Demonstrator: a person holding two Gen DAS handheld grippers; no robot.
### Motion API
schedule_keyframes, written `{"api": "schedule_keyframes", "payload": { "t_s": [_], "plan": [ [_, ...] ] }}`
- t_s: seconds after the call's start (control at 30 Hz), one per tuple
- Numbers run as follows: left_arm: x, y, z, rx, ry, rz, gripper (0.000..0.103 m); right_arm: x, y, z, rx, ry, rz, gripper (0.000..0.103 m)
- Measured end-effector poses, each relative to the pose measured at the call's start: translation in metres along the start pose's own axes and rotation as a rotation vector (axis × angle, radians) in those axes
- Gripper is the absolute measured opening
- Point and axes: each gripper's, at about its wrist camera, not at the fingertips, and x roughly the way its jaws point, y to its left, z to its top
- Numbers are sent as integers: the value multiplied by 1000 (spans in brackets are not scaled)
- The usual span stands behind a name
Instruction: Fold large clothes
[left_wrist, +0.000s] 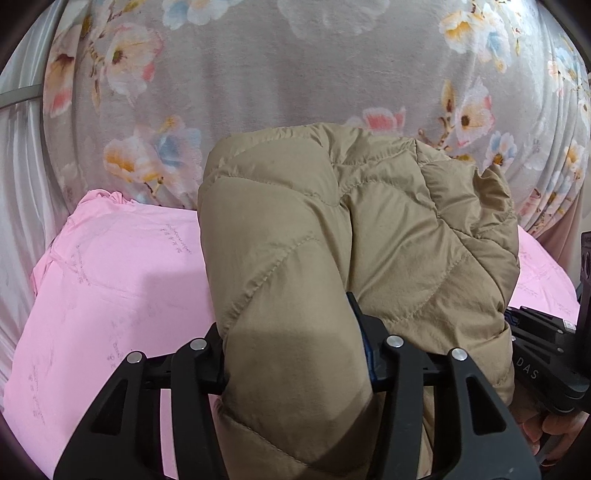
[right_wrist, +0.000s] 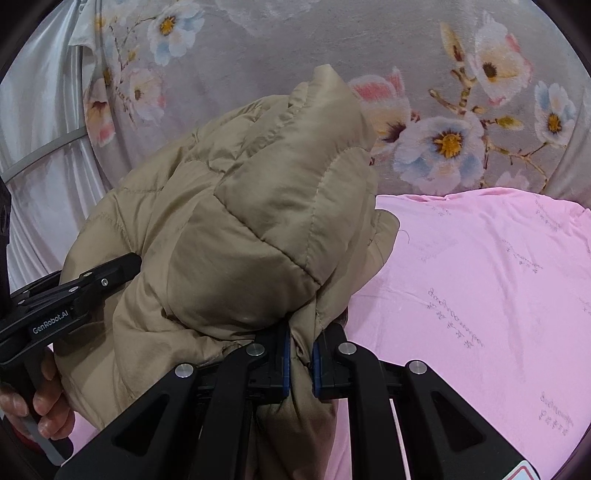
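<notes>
Both grippers hold the tan jacket (left_wrist: 332, 240) bunched above the pink sheet (left_wrist: 110, 277), likely carrying a fold over. Left gripper (left_wrist: 295, 354) clamped on a thick wad; right gripper (right_wrist: 301, 365) pinches a thin edge. Lower jacket hidden.

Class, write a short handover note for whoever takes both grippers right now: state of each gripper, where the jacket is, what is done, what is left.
Left gripper: clamped on a thick bunch of the tan quilted jacket.
Right gripper: shut on a thin fold of the same jacket.
Jacket: bunched, lifted between both grippers above the pink sheet.
Done: jacket gripped at two places.
Left: probably spread it flat, then fold.
</notes>
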Motion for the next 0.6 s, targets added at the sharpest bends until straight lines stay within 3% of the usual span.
{"api": "schedule_keyframes", "payload": {
  "t_s": [0.3,0.5,0.6],
  "plan": [
    [49,22,3,21,8,27,48,58,3,4,-4,30,-18,10],
    [85,43,-8,-5,50,46,49,104,2,-5,-24,97,-27,11],
    [101,56,-17,-39,71,73,55,126,-5,-10,-12,121,-36,14]
  ]
}}
